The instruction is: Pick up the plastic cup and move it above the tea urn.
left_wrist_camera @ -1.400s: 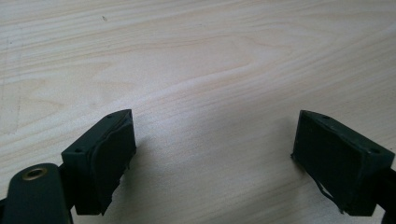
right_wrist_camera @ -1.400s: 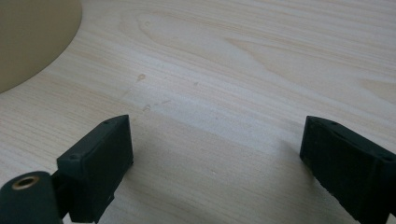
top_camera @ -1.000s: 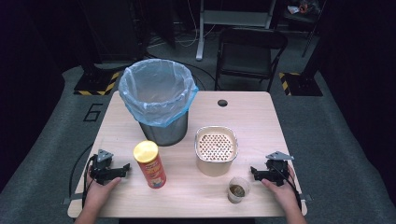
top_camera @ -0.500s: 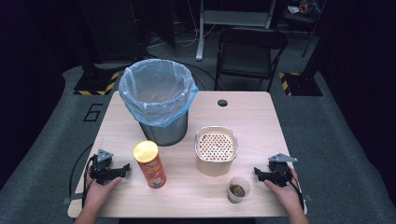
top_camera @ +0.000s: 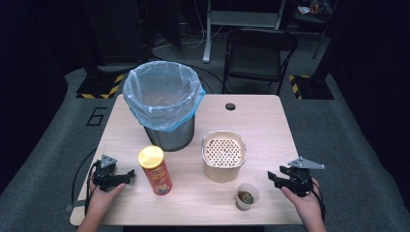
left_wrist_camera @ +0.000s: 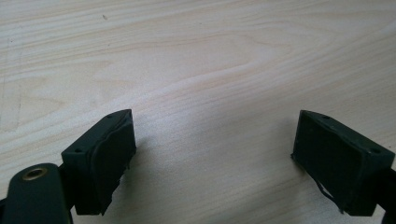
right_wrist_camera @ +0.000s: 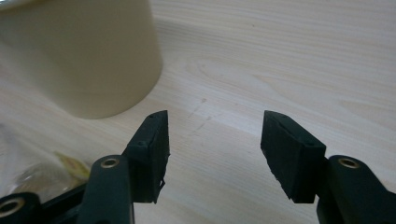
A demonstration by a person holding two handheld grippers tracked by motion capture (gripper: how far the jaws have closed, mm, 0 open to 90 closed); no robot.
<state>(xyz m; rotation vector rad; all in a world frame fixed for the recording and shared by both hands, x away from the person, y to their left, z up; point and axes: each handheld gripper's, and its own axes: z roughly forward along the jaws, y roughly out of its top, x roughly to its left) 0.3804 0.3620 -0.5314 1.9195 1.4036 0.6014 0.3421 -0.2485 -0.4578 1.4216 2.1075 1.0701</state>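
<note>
R hand-held gripper point(top_camera: 274, 177) | jaws closing, empty | nr cup point(top_camera: 246, 195)

The left gripper point(top_camera: 129, 173) rests low, jaws wide apart and empty. The right gripper point(top_camera: 271, 177) hangs higher, its empty jaws just closing partway.

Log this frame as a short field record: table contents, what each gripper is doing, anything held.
table: light wooden table
bin: metal bin with blue liner, far left of centre
can: red can with yellow lid, upright, in front of the bin
container: cream tub with perforated top, right of the can
cup: small clear cup with brownish contents, near edge
left gripper: jaws wide apart, bare wood between them
right gripper: lifted, right of the cup; jaws have just been closing, nothing between them
held: nothing
</note>
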